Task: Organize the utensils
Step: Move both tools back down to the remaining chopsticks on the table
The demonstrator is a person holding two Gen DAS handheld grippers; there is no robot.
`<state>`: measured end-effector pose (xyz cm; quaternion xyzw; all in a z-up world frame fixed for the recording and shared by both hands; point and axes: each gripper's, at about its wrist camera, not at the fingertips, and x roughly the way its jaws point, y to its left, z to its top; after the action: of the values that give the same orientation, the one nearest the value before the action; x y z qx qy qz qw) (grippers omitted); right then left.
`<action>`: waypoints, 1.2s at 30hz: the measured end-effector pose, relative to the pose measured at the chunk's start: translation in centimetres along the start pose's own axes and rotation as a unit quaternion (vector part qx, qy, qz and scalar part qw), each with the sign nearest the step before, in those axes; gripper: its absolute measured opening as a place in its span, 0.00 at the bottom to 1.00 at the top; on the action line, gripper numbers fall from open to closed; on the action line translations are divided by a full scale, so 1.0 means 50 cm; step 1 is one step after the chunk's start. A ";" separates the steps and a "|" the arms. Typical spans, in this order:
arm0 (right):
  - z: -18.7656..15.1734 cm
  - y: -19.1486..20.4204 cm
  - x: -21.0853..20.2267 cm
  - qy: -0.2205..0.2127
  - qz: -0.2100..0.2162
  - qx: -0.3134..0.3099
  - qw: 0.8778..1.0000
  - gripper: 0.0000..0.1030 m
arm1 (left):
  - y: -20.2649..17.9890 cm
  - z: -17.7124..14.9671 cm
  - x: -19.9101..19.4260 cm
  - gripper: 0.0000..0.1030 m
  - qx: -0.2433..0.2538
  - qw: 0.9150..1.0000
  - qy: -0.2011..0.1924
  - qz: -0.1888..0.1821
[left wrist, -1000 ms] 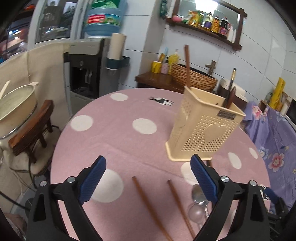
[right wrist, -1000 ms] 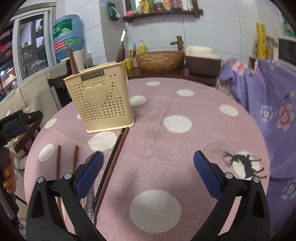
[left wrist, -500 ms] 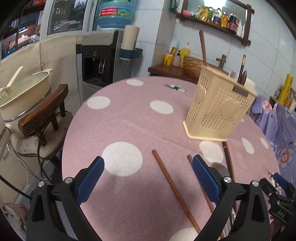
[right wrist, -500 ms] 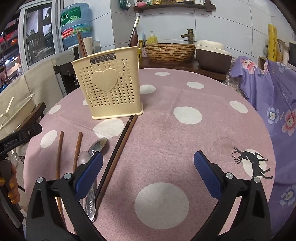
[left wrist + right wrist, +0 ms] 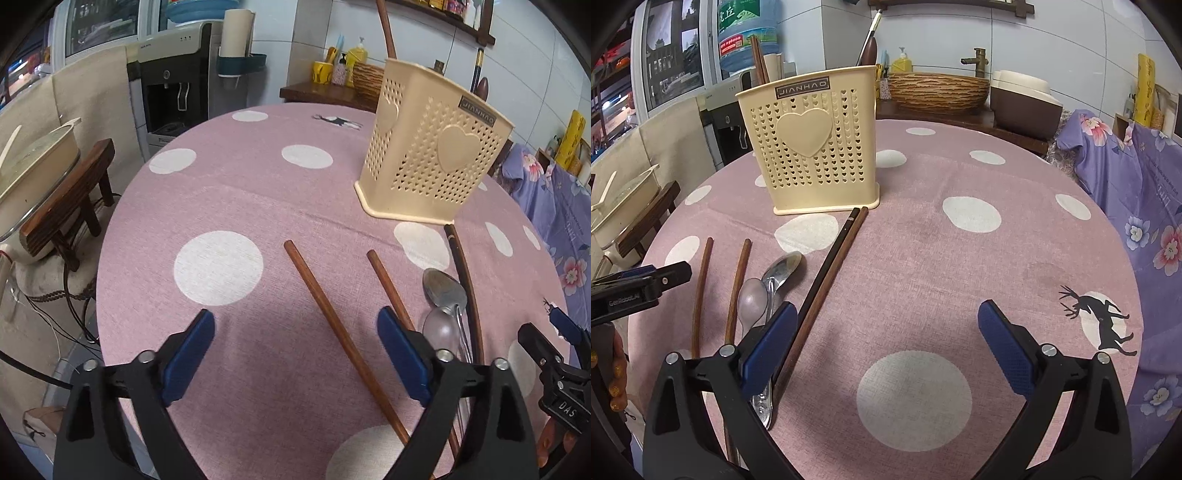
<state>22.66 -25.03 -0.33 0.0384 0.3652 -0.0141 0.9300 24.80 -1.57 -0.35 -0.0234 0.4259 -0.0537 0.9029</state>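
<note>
A cream perforated holder [image 5: 432, 155] [image 5: 809, 147] stands on the pink dotted table [image 5: 240, 192], with chopsticks and a dark-handled utensil sticking out of it. In front of it lie two brown chopsticks [image 5: 332, 325] [image 5: 388, 284], two metal spoons [image 5: 443, 291] [image 5: 781, 269] and a dark chopstick pair [image 5: 831, 262]. My left gripper [image 5: 295, 350] hovers low over the left brown chopstick, which runs between its closing jaws; the pads do not touch it. My right gripper [image 5: 886, 347] is open, its left finger [image 5: 768, 347] beside the spoons and the dark pair.
A wooden stool [image 5: 62, 195] with a cream pot [image 5: 33, 158] stands off the table's left edge, and a water dispenser [image 5: 177, 81] behind it. Purple floral cloth [image 5: 1145, 184] borders the right side. A wicker basket [image 5: 938, 90] sits on the counter behind.
My left gripper has sunk toward the table and now straddles the left brown chopstick, its jaws a little narrower. The right gripper has tilted slightly; the utensils have not moved.
</note>
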 end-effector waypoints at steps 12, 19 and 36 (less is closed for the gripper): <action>0.035 0.041 0.080 0.062 0.032 -0.006 0.998 0.75 | -0.026 0.001 0.035 0.51 0.022 1.000 0.020 0.001; 0.033 0.024 0.104 0.077 0.006 0.000 0.997 0.65 | -0.019 0.003 0.035 0.49 0.026 0.999 0.018 -0.003; 0.060 -0.019 0.130 0.089 -0.007 0.019 0.996 0.50 | -0.029 0.003 0.040 0.48 0.038 0.999 0.012 0.000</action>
<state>29.40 -26.19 -2.62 0.0540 0.4468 -0.0243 0.8927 26.08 -3.24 -1.64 0.0113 0.4347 -0.0700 0.8978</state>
